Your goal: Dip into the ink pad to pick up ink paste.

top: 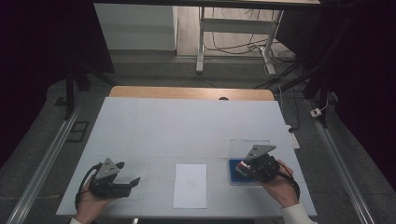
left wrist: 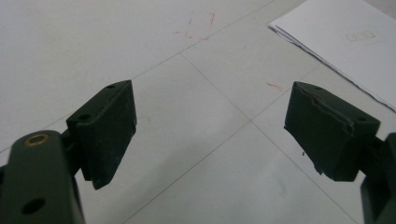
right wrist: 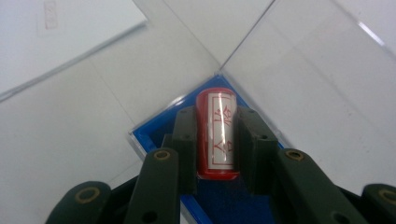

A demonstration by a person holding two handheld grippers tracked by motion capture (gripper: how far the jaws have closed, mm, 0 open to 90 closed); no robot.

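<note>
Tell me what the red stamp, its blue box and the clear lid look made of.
Red stamp: glossy, probably plastic; a highlight runs along its white label.
Blue box: blue lining looks matte, perhaps felt or an ink pad; rim seems clear plastic.
Clear lid: transparent hard plastic, with bright edges and the table showing through.

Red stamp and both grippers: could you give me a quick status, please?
Right gripper shut on red stamp, over blue ink pad in clear case. Left gripper open, empty, above bare table. White paper lies between them; nothing in the way.
</note>
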